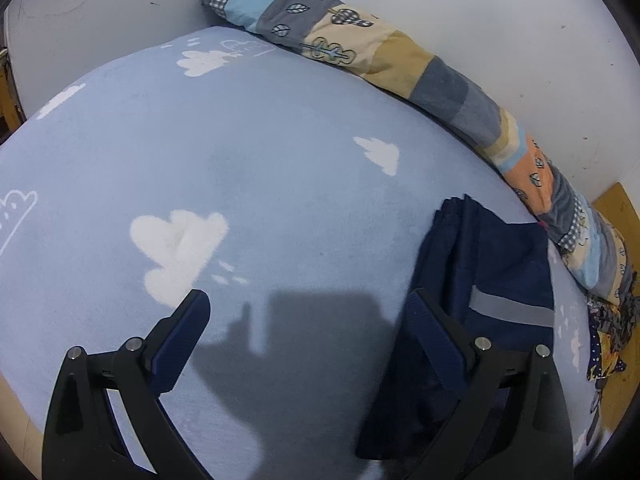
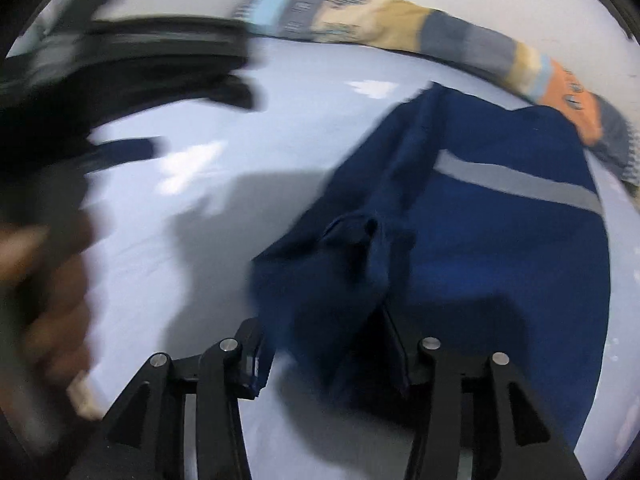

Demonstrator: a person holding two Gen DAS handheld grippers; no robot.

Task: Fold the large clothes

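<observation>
We are over the bed (image 1: pixel 280 152), its pale blue sheet printed with white clouds, and the navy garment (image 1: pixel 500 264) lies in a compact bundle ahead and to the right of our left gripper (image 1: pixel 308 312). That gripper has its jaws spread wide with nothing between them, only bare sheet and its own shadow; the right finger overlaps the garment's near edge in this view, but we cannot tell if it touches.

From the other camera, our right gripper (image 2: pixel 320 344) sits right at the garment's near corner, a bunched flap of navy cloth hanging down between the jaws. The jaws look only partly closed and the picture is smeared, so we cannot tell whether the cloth is pinched or just draped there. The grey reflective stripe (image 2: pixel 516 180) runs across the garment ahead and to the right of these jaws. The other gripper shows as a dark blur far off to the left.

A patchwork bolster (image 1: pixel 384 48) lines the wall well beyond both pairs of jaws.

Our read: the garment already looks doubled into several layers, so we judge most folds done. What seems left is tucking that loose corner flat and perhaps 1 last fold or squaring-up
</observation>
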